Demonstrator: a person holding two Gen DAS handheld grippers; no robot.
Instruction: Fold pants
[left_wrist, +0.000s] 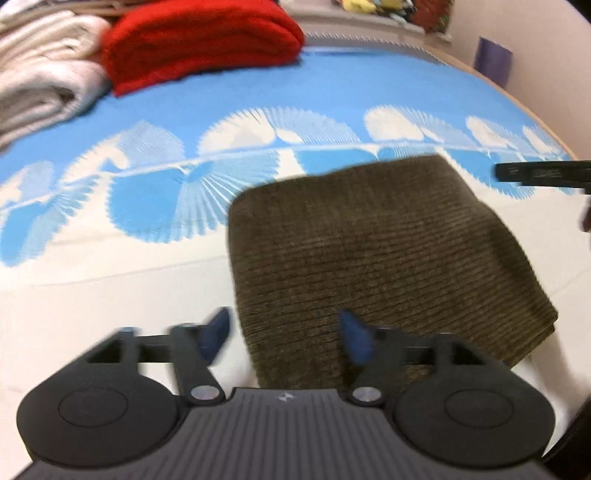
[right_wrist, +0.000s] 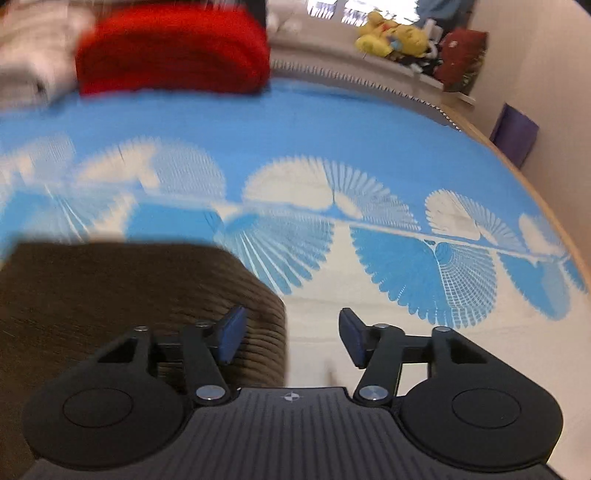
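left wrist: ribbed olive pants (left_wrist: 373, 258) in a rectangle, both grippers' jaws spread.

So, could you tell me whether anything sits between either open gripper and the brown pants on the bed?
Nothing visible does. The left gripper is open right over the near edge of the folded pants, and the right gripper is open at their right edge. The red blanket lies far behind them.

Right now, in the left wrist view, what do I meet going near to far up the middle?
Left gripper, jaws open → folded brown pants → blue and white bedspread → red folded cloth.
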